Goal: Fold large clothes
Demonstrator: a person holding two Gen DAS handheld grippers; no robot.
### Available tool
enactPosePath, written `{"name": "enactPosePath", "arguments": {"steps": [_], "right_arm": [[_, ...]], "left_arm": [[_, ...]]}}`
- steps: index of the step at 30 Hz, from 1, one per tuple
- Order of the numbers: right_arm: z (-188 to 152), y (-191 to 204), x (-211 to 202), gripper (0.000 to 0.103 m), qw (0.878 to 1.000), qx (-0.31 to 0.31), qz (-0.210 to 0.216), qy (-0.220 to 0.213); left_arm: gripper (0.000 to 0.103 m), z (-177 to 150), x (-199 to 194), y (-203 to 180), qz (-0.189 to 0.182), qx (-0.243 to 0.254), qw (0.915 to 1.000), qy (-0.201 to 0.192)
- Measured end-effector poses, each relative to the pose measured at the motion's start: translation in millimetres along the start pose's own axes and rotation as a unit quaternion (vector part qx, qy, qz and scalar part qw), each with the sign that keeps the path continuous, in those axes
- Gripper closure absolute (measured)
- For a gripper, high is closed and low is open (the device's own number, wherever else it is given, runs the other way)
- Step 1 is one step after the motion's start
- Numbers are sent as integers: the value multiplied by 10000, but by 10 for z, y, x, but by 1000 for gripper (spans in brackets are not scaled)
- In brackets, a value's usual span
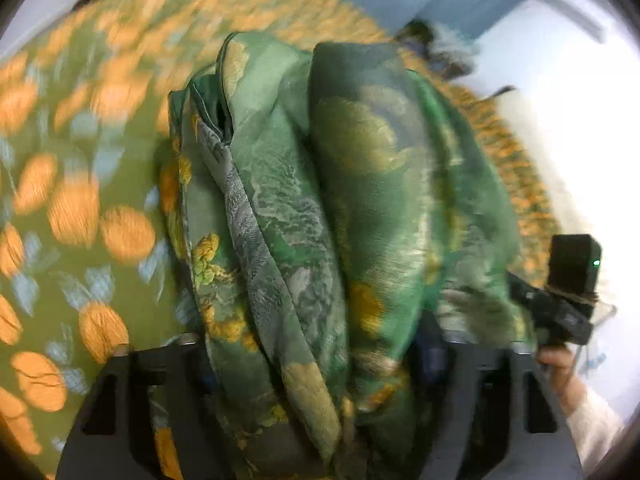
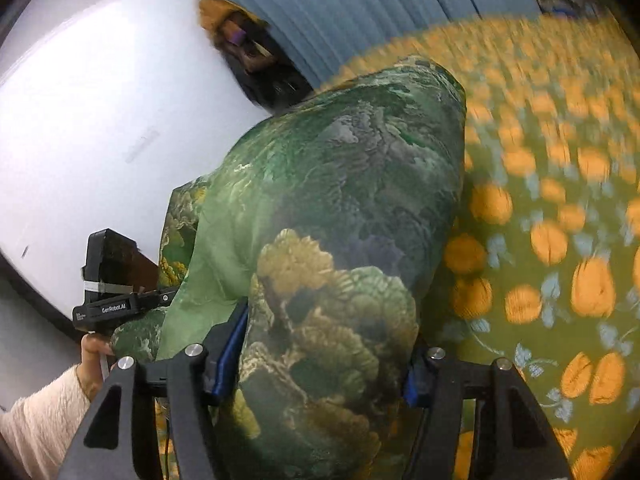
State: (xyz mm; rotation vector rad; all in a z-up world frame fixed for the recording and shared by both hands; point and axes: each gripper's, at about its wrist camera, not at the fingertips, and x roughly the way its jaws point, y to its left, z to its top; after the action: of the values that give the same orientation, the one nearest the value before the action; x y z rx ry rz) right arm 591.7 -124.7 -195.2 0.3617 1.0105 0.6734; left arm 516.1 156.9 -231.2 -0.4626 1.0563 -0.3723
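I count one green printed garment (image 1: 320, 200), bundled thick, and it fills the middle of both of my wrist views. I hold two grippers. My left gripper (image 1: 316, 364) has the bundle packed between its two fingers; the jaws stand wide, and the cloth covers the pads, so I cannot tell whether they press on it or only frame it. My right gripper (image 2: 320, 364) also has the garment between its fingers, and its blue pads (image 2: 228, 344) sit right against the folds on both sides, so it is clamped on the cloth.

In the left view my right hand (image 1: 560, 368) shows at the lower right, with a pale fuzzy sleeve (image 1: 596, 424), holding the other tool. In the right view my left hand (image 2: 94, 356) shows at the lower left, likewise in a pale sleeve (image 2: 40, 420).

There are no boxes or baskets that I can see. Below the bundle lies one bedspread (image 1: 80, 208), olive green with orange flowers; the print is streaked by blur. The bedspread lies open on the outer side of each view. Its far edge meets a blue-grey slatted wall (image 2: 380, 8), and a white floor (image 2: 100, 120) runs along one side. A dark cluttered heap (image 2: 248, 48) sits by that corner, too blurred to name.
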Motion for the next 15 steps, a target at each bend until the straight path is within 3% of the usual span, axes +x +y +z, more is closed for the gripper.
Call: {"name": "enactPosePath", "arguments": {"steps": [1, 3, 5, 7, 10, 12, 15], "right_arm": [[-51, -140, 105, 22, 9996, 260, 22, 145], [-124, -315, 88, 2, 9972, 704, 246, 73], [-180, -284, -75, 0, 9966, 775, 273, 9], [-229, -137, -286, 0, 9987, 489, -63, -133], [-357, 192, -667, 0, 9964, -124, -698, -458], [-515, 486, -962, 0, 9877, -577, -1222, -791], [-708, 764, -1355, 0, 9740, -943, -1554, -1352]], "left_arm": [[0, -58, -4, 91, -26, -140, 9998, -142], [0, -150, -115, 137, -298, -190, 9990, -257], [0, -223, -287, 88, -131, 4, 9995, -300], [1, -341, -579, -102, 383, 466, 9964, -587], [1, -475, -959, -376, 1059, 1047, 9826, -1113], [1, -626, -1167, -581, 1314, 1439, 9713, -1362], [1, -849, -1330, -827, 1774, 1752, 9505, -1857]]}}
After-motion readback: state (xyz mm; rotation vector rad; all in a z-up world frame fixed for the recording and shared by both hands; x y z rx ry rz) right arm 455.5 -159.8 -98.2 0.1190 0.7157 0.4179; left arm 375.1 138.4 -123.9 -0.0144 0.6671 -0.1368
